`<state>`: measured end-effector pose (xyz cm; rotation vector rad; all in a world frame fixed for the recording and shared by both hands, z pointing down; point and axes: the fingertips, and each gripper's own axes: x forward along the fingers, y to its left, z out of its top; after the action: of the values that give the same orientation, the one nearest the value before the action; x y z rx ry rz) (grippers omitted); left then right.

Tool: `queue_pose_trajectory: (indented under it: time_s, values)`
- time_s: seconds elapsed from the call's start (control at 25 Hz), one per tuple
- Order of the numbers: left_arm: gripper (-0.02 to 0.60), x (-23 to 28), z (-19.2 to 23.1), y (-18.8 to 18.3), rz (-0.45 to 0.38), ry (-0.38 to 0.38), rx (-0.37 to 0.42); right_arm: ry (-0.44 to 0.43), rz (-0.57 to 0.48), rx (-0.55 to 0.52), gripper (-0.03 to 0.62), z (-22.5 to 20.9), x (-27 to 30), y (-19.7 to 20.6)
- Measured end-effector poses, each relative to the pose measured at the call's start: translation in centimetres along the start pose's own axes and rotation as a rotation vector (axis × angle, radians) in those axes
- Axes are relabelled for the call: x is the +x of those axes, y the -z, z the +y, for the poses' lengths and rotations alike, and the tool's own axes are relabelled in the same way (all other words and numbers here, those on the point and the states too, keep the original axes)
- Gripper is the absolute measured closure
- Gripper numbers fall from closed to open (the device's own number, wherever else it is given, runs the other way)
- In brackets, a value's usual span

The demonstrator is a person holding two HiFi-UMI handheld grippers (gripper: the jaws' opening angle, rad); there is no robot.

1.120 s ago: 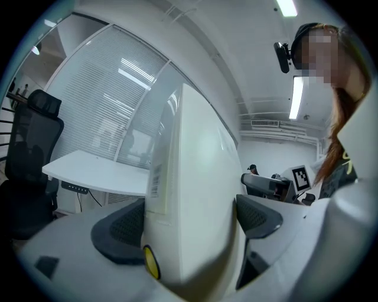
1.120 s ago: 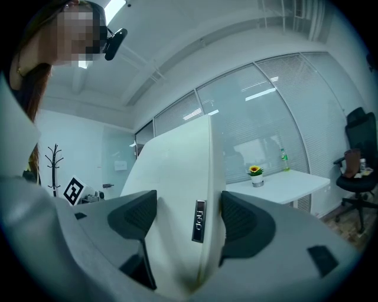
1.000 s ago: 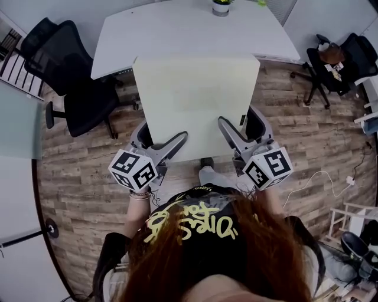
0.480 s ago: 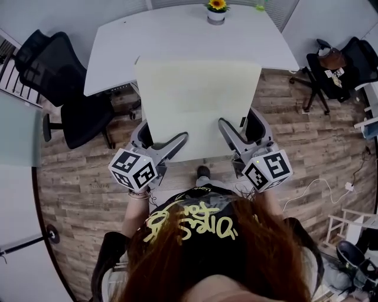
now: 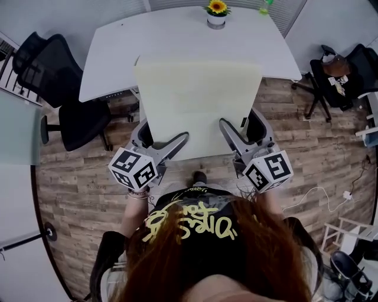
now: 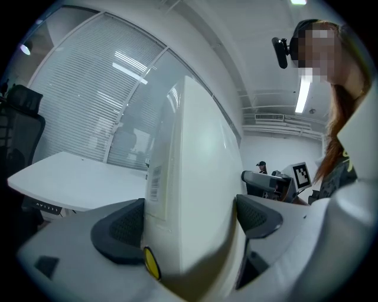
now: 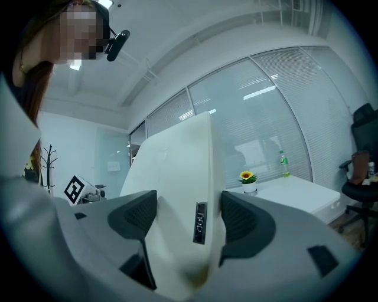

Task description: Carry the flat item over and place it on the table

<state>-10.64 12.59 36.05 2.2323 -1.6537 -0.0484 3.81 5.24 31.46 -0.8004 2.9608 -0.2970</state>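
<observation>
A large flat cream panel (image 5: 198, 103) is held level in front of me, its far edge over the near edge of the white table (image 5: 118, 53). My left gripper (image 5: 158, 141) is shut on the panel's near left edge. My right gripper (image 5: 242, 138) is shut on its near right edge. In the left gripper view the panel (image 6: 195, 177) stands edge-on between both dark pads (image 6: 121, 230), with a barcode label on its side. The right gripper view shows the panel (image 7: 177, 194) clamped between the pads (image 7: 242, 221), a small dark tag on its edge.
A potted yellow flower (image 5: 217, 12) and a green bottle (image 5: 264, 6) stand at the table's far edge. Black office chairs sit at the left (image 5: 65, 100) and at the right (image 5: 339, 68). Wood-plank floor (image 5: 77, 177) lies below, with a white cable (image 5: 319, 191) on it.
The table and the room have slid down the head view as I step toward the table. Both grippers keep the same hold on the panel.
</observation>
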Motion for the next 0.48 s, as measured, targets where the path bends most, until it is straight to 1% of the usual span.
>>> queue_pose_trajectory:
  time_s: [0.24, 0.48]
  values:
    - [0.098, 0.6, 1.3, -0.5, 0.003, 0.003, -0.004, 0.006, 0.001, 0.003, 0.250, -0.2, 1.5, -0.1]
    - [0.098, 1.0, 2.2, -0.8, 0.019, 0.025, -0.001, 0.036, -0.001, 0.005, 0.250, -0.2, 2.2, 0.0]
